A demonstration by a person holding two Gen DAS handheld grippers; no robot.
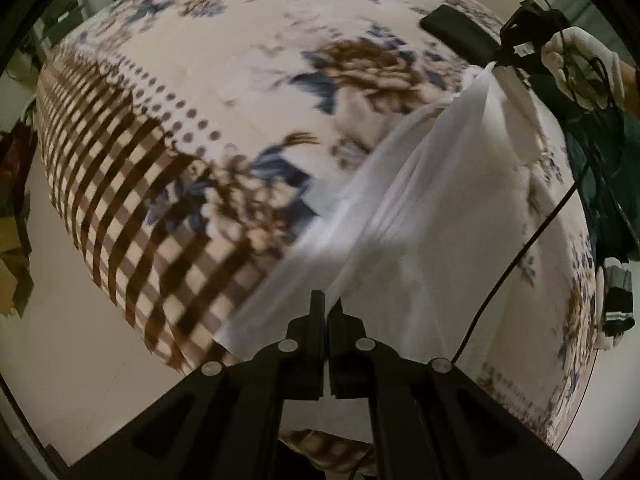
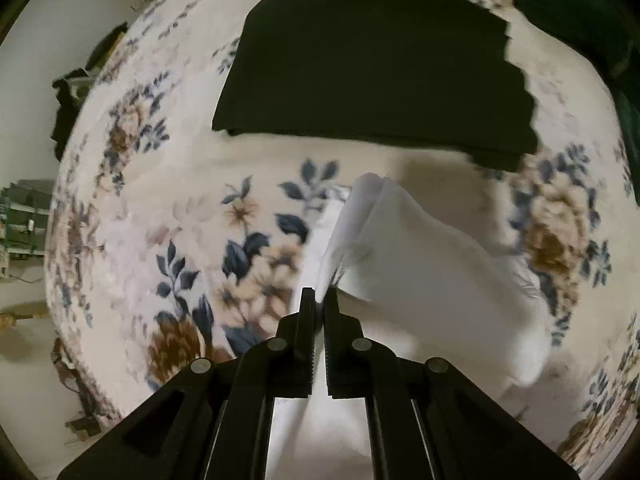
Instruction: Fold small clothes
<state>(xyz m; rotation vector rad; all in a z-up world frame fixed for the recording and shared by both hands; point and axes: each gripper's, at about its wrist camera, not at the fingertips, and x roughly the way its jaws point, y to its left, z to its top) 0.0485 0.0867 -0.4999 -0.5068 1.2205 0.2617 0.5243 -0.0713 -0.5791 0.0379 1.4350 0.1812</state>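
Observation:
A thin white garment (image 1: pixel 416 216) hangs stretched between both grippers above a flower-patterned blanket (image 1: pixel 224 80). My left gripper (image 1: pixel 328 304) is shut on one edge of it at the bottom of the left wrist view. At the upper right of that view, a white-gloved hand (image 1: pixel 584 64) holds the right gripper (image 1: pixel 504 60), which pinches the cloth's far corner. In the right wrist view my right gripper (image 2: pixel 319 296) is shut on the white garment (image 2: pixel 432 256), which droops to the right over the blanket (image 2: pixel 192 216).
A stack of folded black clothes (image 2: pixel 376 68) lies on the blanket beyond the white garment; its end (image 1: pixel 456 28) shows in the left wrist view. A black cable (image 1: pixel 520 256) crosses the right side. Striped socks (image 1: pixel 618 300) lie at the blanket's right edge. Pale floor surrounds the bed.

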